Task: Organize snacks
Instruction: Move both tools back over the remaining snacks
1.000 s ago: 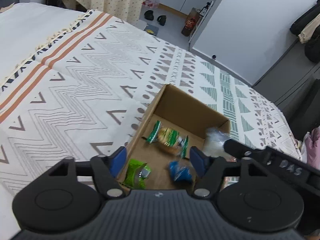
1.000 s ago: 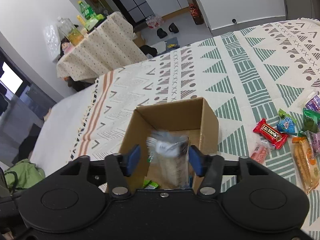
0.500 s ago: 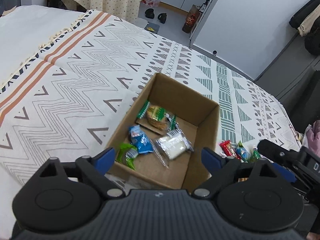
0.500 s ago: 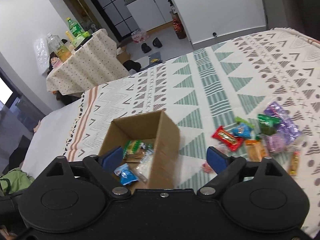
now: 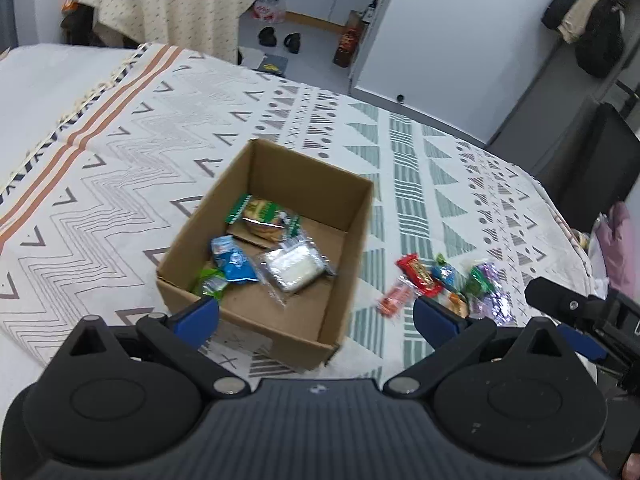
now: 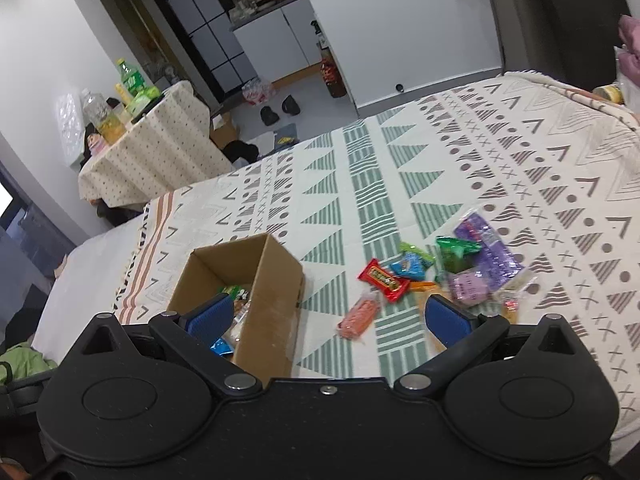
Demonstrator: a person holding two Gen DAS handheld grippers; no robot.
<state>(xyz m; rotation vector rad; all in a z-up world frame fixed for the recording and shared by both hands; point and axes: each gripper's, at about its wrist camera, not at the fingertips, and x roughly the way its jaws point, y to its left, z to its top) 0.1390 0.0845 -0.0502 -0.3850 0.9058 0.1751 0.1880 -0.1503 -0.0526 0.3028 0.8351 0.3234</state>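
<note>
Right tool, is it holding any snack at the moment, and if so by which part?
Nothing is held. The right tool is open and empty, above the bedspread between the cardboard box and the loose snacks.

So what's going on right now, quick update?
Left gripper and right gripper open, empty. Four snacks in cardboard box; loose snack pile on blanket beside it. Nothing in the way.

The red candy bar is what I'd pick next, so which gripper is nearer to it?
Right. The right gripper is open just short of the red candy bar; the left gripper is open over the cardboard box, off to the bar's left.
</note>
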